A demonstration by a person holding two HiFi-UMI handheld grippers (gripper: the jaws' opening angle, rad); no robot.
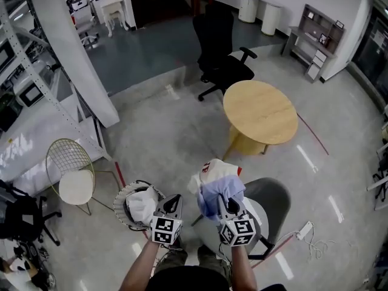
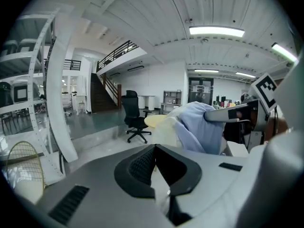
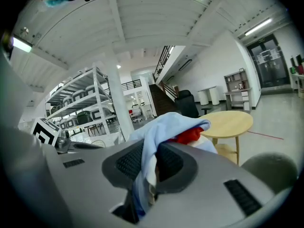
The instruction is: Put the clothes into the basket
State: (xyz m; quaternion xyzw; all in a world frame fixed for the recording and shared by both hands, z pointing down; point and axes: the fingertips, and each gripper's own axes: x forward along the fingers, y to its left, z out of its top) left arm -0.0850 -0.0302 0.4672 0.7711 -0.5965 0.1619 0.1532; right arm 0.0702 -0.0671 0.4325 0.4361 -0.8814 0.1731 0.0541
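My right gripper [image 1: 227, 204] is shut on a bundle of clothes [image 1: 217, 179]: a light blue shirt [image 3: 161, 127] over white and red cloth, pinched between the pads and draped over the jaws. The bundle hangs above a grey chair [image 1: 273, 202]. My left gripper [image 1: 174, 200] is beside it to the left, its jaws together at the tips with nothing between them [image 2: 154, 148]. Below and left of it stands the round wire basket [image 1: 121, 200] on the floor, with white cloth [image 1: 142, 204] inside. From the left gripper view the blue bundle [image 2: 202, 127] shows to the right.
A round wooden table [image 1: 260, 111] stands ahead, with a black office chair [image 1: 221, 53] beyond it. A wire chair with a white seat [image 1: 73, 174] is at the left by a slanted white column [image 1: 79, 59]. A power strip [image 1: 303, 230] lies on the floor at the right.
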